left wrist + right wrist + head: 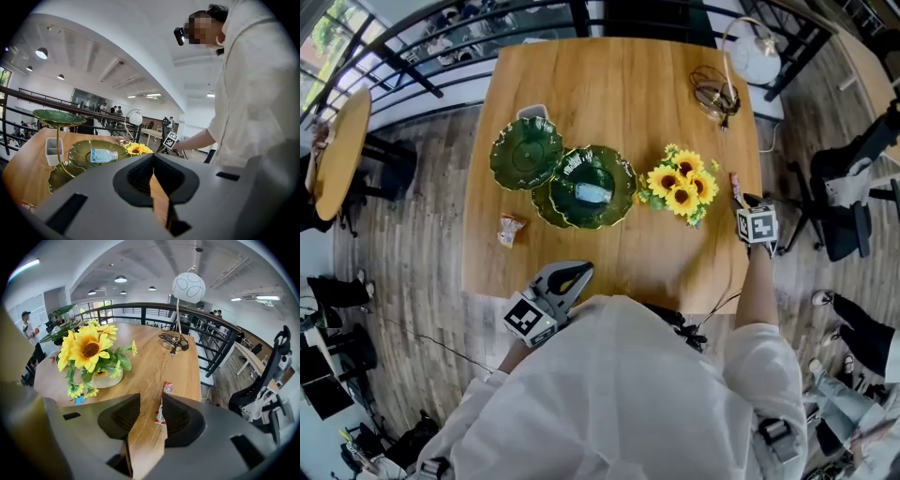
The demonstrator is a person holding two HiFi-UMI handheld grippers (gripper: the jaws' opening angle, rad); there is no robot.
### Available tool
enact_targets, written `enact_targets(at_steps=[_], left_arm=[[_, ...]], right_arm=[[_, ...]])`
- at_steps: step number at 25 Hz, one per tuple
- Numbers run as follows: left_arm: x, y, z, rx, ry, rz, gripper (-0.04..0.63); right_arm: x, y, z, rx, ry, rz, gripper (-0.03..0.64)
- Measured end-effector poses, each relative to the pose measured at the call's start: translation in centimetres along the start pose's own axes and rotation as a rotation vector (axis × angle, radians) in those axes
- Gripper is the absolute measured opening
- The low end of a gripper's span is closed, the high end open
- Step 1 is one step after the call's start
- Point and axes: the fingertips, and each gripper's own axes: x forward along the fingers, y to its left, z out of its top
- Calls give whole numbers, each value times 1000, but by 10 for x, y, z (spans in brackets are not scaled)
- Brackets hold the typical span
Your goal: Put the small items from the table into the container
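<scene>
The right tool (149, 416) is held spread and tilted down at the red snack packet (167, 389), which lies on the tabletop (609, 84) just right of the sunflowers (682, 187), judged ready for pinching. The left tool (152, 171) is held pressed together, empty, well left of the sunflowers.

Open office: railing (143, 315), swivel chair (260, 392)

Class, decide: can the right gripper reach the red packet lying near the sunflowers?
Probably yes: the right gripper has its fingers apart right at the red packet, and nothing blocks the way.
</scene>
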Motion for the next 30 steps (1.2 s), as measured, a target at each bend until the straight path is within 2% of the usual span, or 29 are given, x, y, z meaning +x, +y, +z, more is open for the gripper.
enact_targets(at_steps=[17, 24, 30], left_arm=[[-2, 2, -17, -61, 63, 44, 8], [-4, 4, -22, -90, 67, 70, 8], [-2, 4, -20, -87, 65, 65, 8]], right_arm=[[45, -26, -34, 178, 73, -13, 124], [56, -34, -47, 205, 110, -23, 124], [62, -33, -53, 221, 136, 11, 124]])
